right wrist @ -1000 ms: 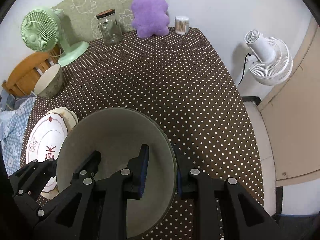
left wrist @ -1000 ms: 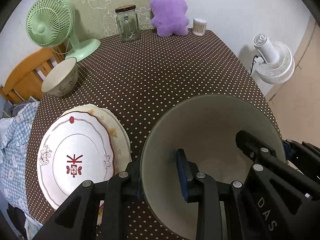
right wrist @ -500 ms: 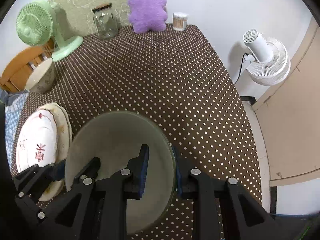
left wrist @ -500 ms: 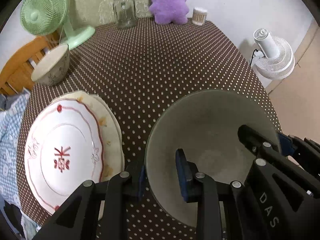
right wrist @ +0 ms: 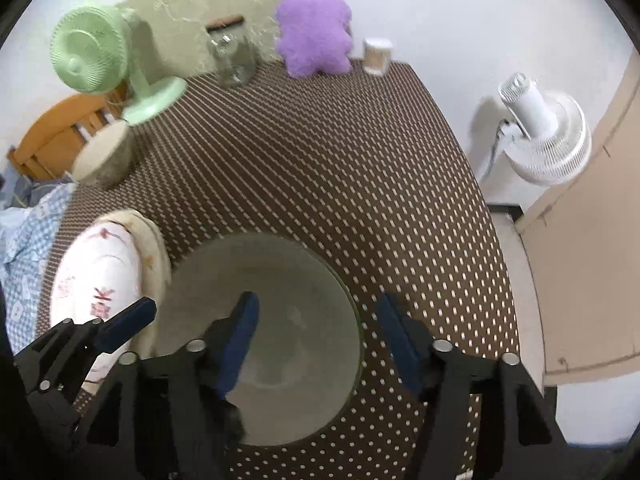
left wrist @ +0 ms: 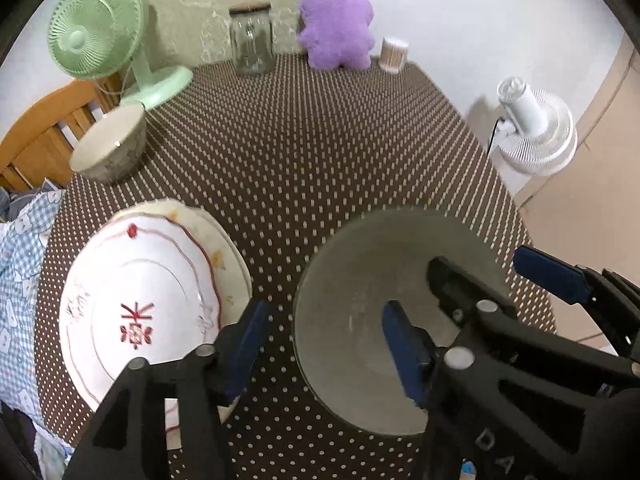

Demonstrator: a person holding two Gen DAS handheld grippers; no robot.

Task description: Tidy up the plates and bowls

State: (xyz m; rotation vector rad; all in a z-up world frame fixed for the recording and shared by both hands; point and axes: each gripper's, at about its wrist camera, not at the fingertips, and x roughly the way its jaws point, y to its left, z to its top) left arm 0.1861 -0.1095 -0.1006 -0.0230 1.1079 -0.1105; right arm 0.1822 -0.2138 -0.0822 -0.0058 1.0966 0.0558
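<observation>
On the brown polka-dot tablecloth (left wrist: 320, 160), the stack of 2 white red-patterned plates (left wrist: 136, 312) lies left of the big grey-green ceramic bowl (left wrist: 360, 280). The left gripper (left wrist: 320, 332) and the right gripper (right wrist: 316, 332) have just been opening; each straddles its side of the rim, pads clear. The small cream bowl (left wrist: 108, 148) sits far left, nearer the left gripper.

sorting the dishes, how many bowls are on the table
2: a big grey bowl at the near edge, between the two grippers, and a smaller cream bowl at the far left by the green fan. None seem hidden.
</observation>
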